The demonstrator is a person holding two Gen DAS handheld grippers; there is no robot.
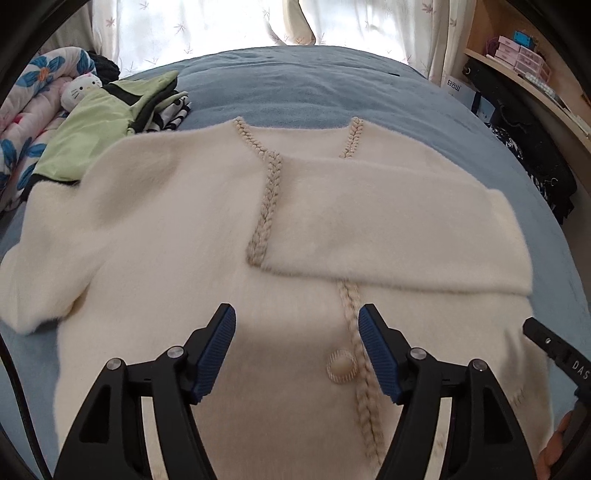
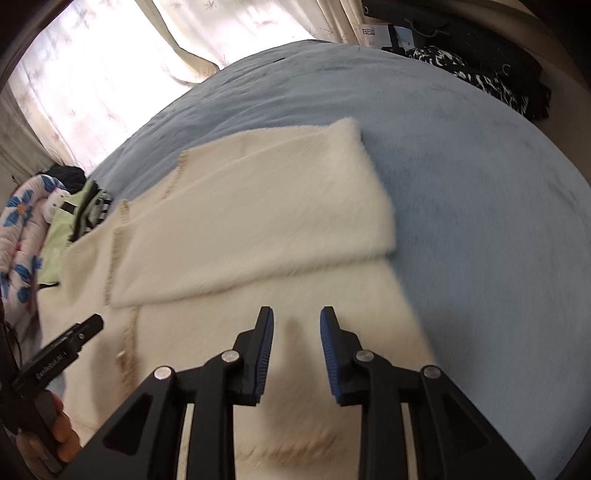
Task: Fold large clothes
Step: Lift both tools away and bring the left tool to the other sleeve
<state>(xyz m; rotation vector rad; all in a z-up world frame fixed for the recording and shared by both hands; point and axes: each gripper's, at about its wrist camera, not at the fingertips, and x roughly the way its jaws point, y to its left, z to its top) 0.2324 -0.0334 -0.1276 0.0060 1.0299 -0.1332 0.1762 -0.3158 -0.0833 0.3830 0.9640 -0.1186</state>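
Observation:
A white fluffy cardigan point(image 1: 177, 229) with braided trim lies face up on a blue bed point(image 1: 314, 85). One sleeve point(image 1: 388, 225) is folded across its chest, and the other sleeve point(image 1: 40, 280) is spread out to the left. My left gripper point(image 1: 297, 314) hangs open over the lower front, above a round button point(image 1: 340, 366), holding nothing. In the right wrist view the folded sleeve point(image 2: 258, 221) lies ahead. My right gripper point(image 2: 296, 314) stands open with a narrow gap over the cardigan's lower right part point(image 2: 295, 288), with nothing between its pads.
A green garment point(image 1: 92, 129), striped clothes, a plush toy point(image 1: 79, 90) and a floral quilt point(image 1: 22, 122) are piled at the bed's left. Dark clothes point(image 1: 532, 162) and shelves point(image 1: 528, 66) lie to the right. Curtains point(image 1: 221, 26) hang behind. A hand point(image 2: 62, 435) holds the other gripper's handle.

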